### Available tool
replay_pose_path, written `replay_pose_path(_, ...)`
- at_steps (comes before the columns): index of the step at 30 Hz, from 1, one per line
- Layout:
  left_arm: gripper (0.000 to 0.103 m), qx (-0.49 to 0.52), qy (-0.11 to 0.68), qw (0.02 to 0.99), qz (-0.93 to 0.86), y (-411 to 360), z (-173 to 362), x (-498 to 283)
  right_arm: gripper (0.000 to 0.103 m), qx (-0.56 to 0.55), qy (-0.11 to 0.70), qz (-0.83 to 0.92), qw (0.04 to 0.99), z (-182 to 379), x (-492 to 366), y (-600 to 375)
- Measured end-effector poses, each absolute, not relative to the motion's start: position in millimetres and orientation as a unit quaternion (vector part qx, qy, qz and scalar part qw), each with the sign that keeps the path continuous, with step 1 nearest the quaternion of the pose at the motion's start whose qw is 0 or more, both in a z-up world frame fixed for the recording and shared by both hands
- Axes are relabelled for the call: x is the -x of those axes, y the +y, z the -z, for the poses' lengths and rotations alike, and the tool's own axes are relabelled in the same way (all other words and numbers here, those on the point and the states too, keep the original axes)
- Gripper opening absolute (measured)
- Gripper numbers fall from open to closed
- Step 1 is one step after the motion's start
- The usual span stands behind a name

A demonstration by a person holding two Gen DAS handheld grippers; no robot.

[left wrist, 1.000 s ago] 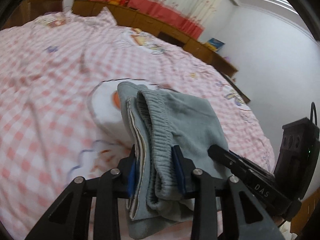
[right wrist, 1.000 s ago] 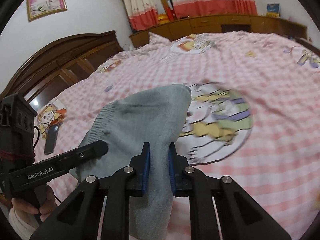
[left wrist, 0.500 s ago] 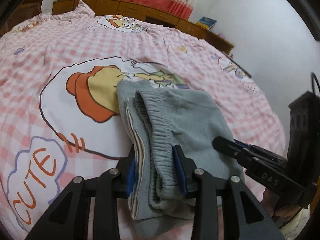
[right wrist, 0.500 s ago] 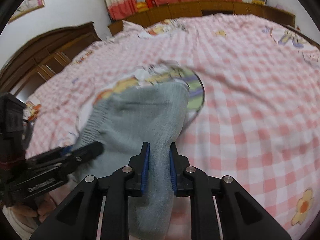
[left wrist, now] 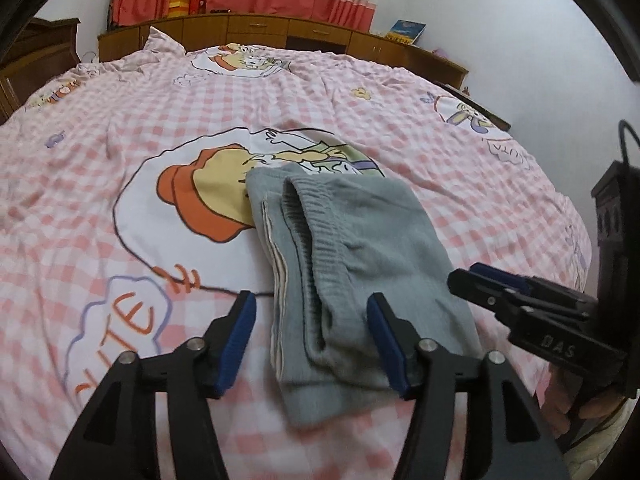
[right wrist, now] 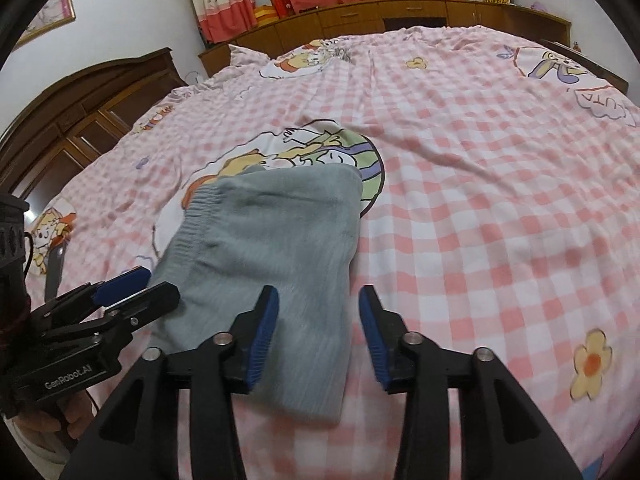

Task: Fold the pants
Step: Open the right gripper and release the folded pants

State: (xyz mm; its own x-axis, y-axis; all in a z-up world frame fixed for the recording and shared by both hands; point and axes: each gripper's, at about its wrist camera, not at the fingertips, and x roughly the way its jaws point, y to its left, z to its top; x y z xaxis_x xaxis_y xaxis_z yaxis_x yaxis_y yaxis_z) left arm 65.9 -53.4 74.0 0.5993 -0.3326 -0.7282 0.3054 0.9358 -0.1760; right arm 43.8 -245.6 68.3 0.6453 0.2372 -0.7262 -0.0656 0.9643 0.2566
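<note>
The grey pants [left wrist: 352, 264] lie folded into a small stack on the pink checked bed cover, elastic waistband on top. They also show in the right wrist view [right wrist: 272, 260]. My left gripper [left wrist: 310, 332] is open, its blue pads on either side of the stack's near left edge. My right gripper [right wrist: 318, 328] is open around the stack's near right edge. Each gripper shows in the other's view, the right one [left wrist: 520, 300] and the left one [right wrist: 112, 300].
The bed cover [left wrist: 120, 160] has a cartoon print under and left of the pants. A wooden headboard [right wrist: 80, 112] stands at the left. Wooden cabinets [left wrist: 320, 36] and curtains line the far wall. A dark phone [right wrist: 54, 264] lies near the left bed edge.
Both grippers were shut on the folded pants and carried them down to the bed. Now both have opened and the pants rest on the cover.
</note>
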Motion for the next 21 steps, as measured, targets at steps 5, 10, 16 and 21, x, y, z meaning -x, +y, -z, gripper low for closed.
replay_pose_path(5,0.069,0.016,0.421,0.892,0.162,-51,-78,-50,0.054,-0.099,0.408,-0.088,0.904,-77,-21,-242)
replay_pose_path(10,0.079,0.014,0.433,0.889,0.147,-55,-75,-35,0.056,-0.097,0.410,-0.089,0.902,-77,-2,-241)
replay_pose_path(16,0.081,-0.009,0.450,0.884,0.124,-65,-60,-26,0.056,-0.089,0.427,-0.082,0.896,-64,11,-240)
replay_pose_path(21,0.082,-0.008,0.470,0.875,0.116,-68,-44,-22,0.056,-0.072,0.437,-0.070,0.894,-49,17,-237)
